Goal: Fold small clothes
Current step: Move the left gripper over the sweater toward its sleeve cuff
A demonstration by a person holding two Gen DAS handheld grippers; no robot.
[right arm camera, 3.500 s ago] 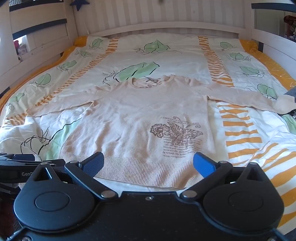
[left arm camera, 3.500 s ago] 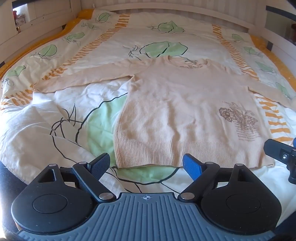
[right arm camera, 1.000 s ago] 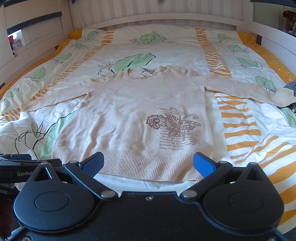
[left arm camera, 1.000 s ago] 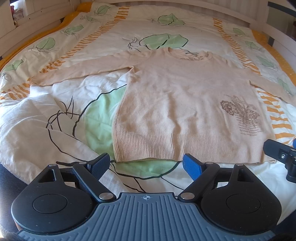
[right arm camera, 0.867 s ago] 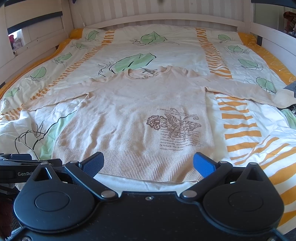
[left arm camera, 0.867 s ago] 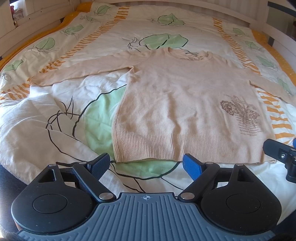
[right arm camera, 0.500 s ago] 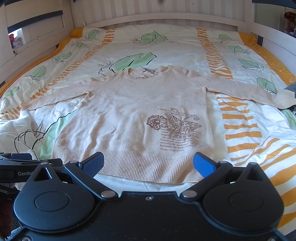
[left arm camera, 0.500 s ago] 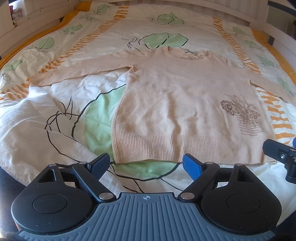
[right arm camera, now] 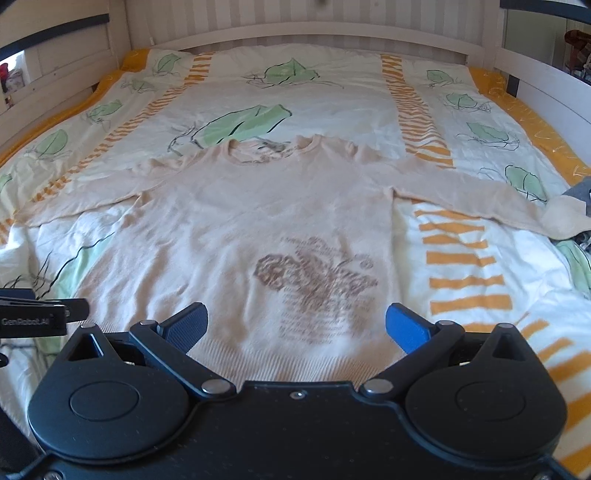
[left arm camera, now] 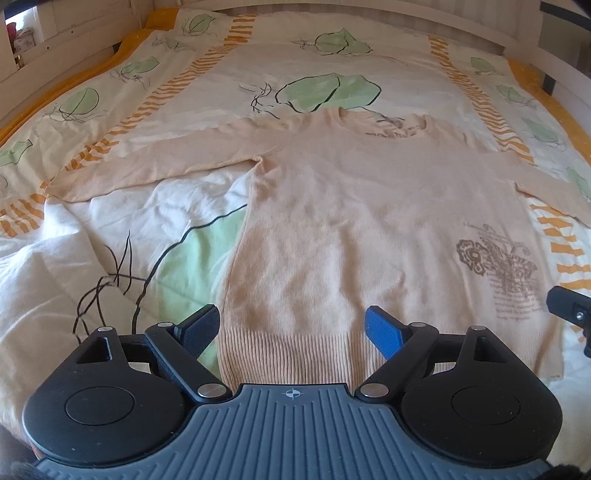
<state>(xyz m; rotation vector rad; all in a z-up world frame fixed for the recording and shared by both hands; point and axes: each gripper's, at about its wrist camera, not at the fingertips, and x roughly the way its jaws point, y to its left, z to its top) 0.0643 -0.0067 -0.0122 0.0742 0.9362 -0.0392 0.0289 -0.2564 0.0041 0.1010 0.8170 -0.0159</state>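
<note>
One garment concerns you: the peach sweater (left arm camera: 351, 229), lying flat and face up on the leaf-print duvet (left arm camera: 110, 236), both sleeves spread sideways from the shoulders, its neckline (right arm camera: 273, 149) toward the white headboard (right arm camera: 295, 33) and its ribbed hem (left arm camera: 291, 354) nearest you. A brown butterfly print (right arm camera: 317, 280) sits low on the sweater's front, just above the hem on the right. Judge the knit as soft, light and limp: it should drape and stretch rather than hold a shape, and may drag across the rumpled duvet, so pinch through the full thickness. The ribbed hem corners and the shoulder seams look like the firmest places to take hold; the sleeve cuffs, well out from the body, suit a sleeve fold. Your left gripper (left arm camera: 291, 328) hangs over the hem's left corner with its jaws wide and nothing between them; your right gripper (right arm camera: 295, 325) hangs over the hem below the print, likewise spread wide and empty. Beyond the sweater's right cuff, a grey item (right arm camera: 581, 192) lies at the duvet's edge, too cropped to identify.
</note>
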